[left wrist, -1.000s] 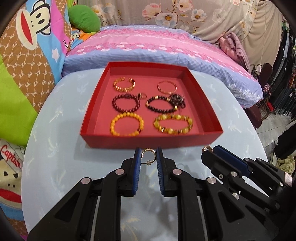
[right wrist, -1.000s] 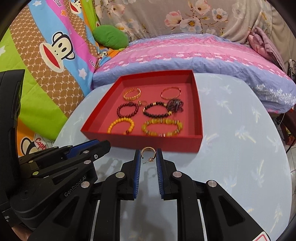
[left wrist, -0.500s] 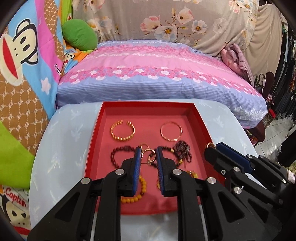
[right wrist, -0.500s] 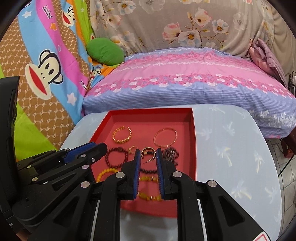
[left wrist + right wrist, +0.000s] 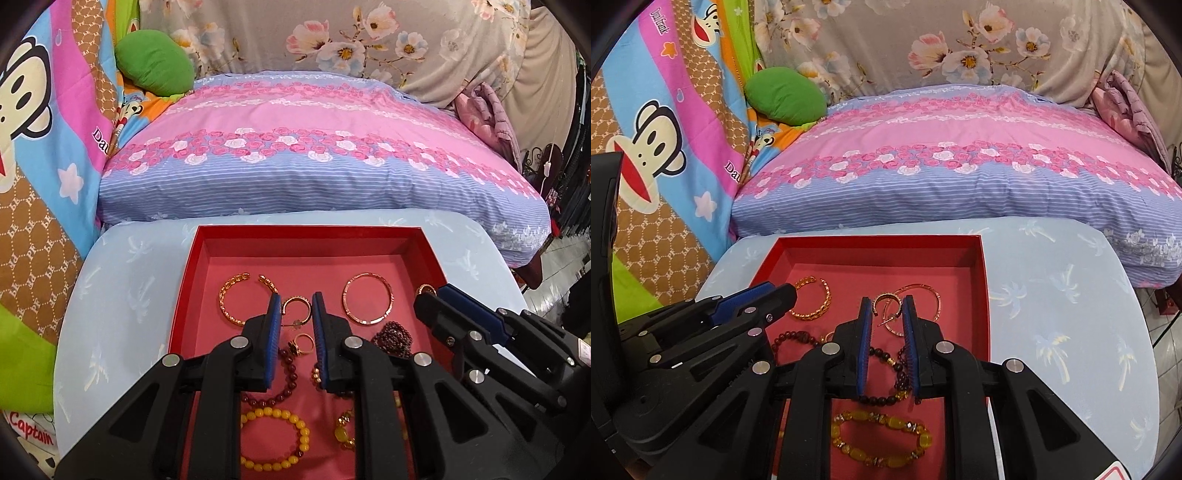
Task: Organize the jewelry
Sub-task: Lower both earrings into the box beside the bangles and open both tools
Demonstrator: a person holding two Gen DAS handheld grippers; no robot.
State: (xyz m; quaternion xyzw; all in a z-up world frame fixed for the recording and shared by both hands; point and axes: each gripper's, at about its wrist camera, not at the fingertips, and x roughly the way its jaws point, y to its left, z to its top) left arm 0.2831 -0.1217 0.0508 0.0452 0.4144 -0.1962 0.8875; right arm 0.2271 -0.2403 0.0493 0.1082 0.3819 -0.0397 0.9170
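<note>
A red tray sits on the pale blue table and holds several bracelets and a small ring. My left gripper is shut on a gold hoop earring and holds it over the tray, between the open gold cuff and the thin gold bangle. My right gripper is shut on a second gold hoop earring over the right half of the tray, in front of the thin bangle. Each gripper shows in the other's view.
A pink and purple floral cushion lies just behind the table. A monkey-print blanket and a green pillow are at the left. The table's bare blue top extends right of the tray.
Both grippers have moved forward from in front of the tray to above its middle, each carrying its hoop earring. The jaws have stayed shut.
</note>
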